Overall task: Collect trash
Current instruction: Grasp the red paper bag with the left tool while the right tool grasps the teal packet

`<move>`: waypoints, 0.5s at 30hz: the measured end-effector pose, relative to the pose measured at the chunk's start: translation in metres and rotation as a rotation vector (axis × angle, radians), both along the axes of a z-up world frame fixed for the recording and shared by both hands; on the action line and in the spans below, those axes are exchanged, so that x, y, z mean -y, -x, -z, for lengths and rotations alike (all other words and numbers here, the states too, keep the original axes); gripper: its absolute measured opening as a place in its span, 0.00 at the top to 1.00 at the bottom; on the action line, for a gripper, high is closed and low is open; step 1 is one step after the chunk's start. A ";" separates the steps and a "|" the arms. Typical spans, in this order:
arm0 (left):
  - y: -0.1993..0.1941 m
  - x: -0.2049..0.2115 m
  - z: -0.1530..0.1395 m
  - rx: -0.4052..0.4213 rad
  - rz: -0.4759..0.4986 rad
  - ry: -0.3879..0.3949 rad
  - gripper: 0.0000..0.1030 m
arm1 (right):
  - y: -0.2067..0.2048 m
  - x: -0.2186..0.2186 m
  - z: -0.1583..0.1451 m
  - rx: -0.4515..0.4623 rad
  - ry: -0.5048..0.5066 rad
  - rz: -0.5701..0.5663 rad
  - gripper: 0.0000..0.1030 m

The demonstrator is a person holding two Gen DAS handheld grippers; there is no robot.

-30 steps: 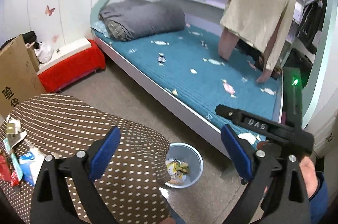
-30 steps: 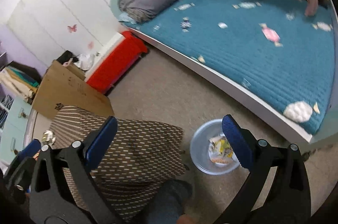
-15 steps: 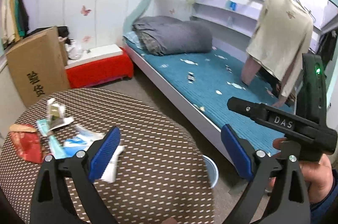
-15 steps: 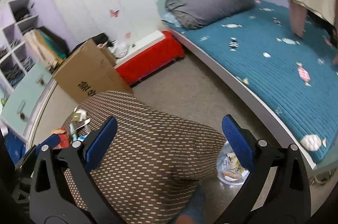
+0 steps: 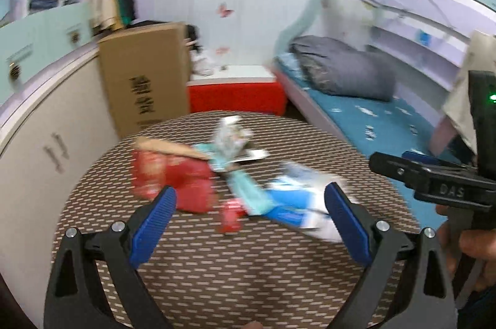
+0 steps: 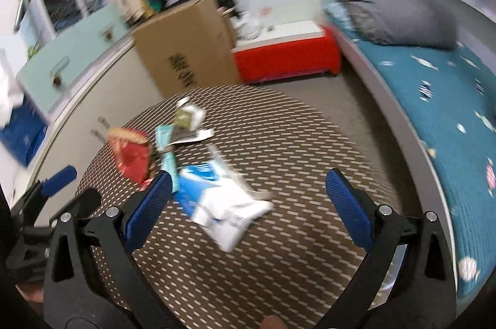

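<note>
Both views swing up from the floor bin to the worktop [image 5: 248, 282]. Left claw [image 5: 248, 214] and right claw [image 6: 248, 205] spread, empty. Trash pile [image 5: 217, 174] at twelve o'clock, uncollected.
</note>
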State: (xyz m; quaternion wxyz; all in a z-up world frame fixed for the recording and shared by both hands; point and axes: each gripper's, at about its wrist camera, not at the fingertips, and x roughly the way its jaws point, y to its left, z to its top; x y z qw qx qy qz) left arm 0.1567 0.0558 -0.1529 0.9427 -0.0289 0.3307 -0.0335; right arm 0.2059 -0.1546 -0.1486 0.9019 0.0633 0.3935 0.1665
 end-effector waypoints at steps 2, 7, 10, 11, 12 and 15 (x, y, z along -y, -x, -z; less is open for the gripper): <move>-0.004 -0.020 0.005 -0.010 -0.040 -0.008 0.09 | -0.011 -0.023 0.007 -0.014 0.010 -0.043 0.06; -0.020 -0.062 0.016 -0.027 -0.106 -0.025 0.09 | -0.031 -0.064 0.022 -0.038 0.045 -0.119 0.06; -0.032 -0.076 0.021 -0.033 -0.111 -0.046 0.09 | -0.043 -0.085 0.032 -0.049 0.081 -0.157 0.06; -0.036 -0.081 0.025 -0.035 -0.100 -0.050 0.09 | -0.047 -0.091 0.035 -0.052 0.088 -0.170 0.06; -0.040 -0.082 0.028 -0.040 -0.092 -0.057 0.09 | -0.049 -0.096 0.038 -0.053 0.096 -0.179 0.06; -0.055 -0.087 0.042 -0.067 -0.067 -0.107 0.09 | -0.056 -0.114 0.048 -0.051 0.134 -0.217 0.06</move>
